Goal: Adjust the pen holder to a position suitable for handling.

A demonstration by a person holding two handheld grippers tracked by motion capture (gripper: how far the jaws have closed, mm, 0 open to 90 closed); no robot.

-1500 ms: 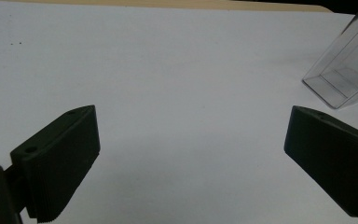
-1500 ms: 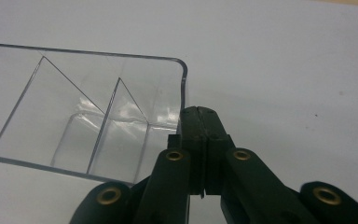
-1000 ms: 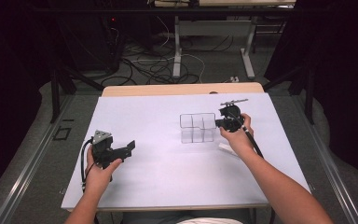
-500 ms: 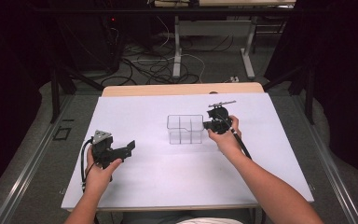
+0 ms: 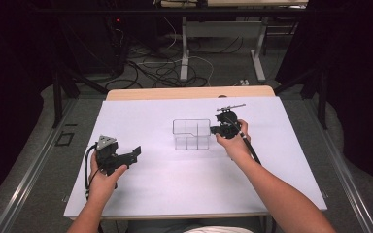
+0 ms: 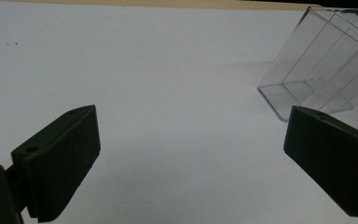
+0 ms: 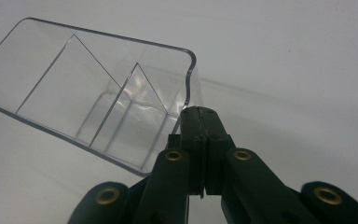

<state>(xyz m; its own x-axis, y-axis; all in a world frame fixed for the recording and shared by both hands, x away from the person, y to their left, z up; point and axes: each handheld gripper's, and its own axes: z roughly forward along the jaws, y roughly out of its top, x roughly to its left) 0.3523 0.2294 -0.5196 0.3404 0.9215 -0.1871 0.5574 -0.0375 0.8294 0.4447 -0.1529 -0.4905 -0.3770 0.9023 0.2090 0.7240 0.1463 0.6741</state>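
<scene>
Right gripper view, fingers (image 7: 204, 135) clamped on clear divided box (image 7: 98, 93) wall, left fingers (image 6: 60, 158) open

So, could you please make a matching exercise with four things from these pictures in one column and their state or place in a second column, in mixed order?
Things:
1. left gripper
2. right gripper
3. clear divided box
4. white table cover

States or places:
A. lies flat under everything on the table
B. jaws closed on a transparent wall
C. jaws wide apart, holding nothing
D. stands near the table's middle, gripped at its right wall

Pairs: 1-C, 2-B, 3-D, 4-A
</scene>
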